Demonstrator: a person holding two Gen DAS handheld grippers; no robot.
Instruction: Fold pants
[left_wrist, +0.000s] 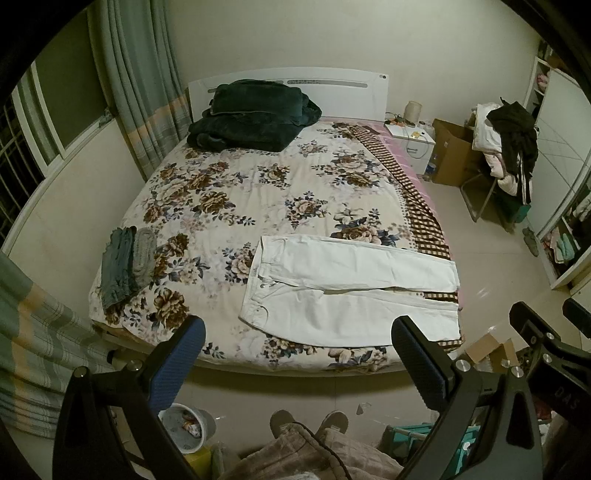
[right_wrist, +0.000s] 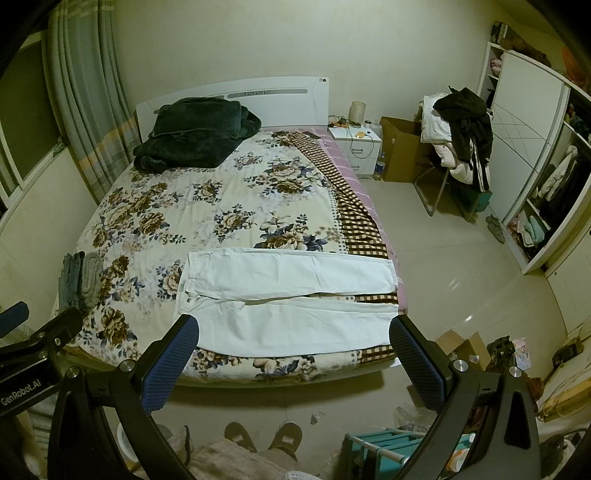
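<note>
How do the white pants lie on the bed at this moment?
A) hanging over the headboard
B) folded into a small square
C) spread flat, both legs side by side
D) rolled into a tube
C: the pants lie flat near the foot of the bed, the two legs stretched out side by side, with no fold made yet.

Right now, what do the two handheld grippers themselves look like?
Both the left gripper and right gripper have black angular frames with silver bolts and blue dimpled fingers. White "GenRobot.AI" lettering marks the left one's body; "DAS" shows on the right's.
</note>
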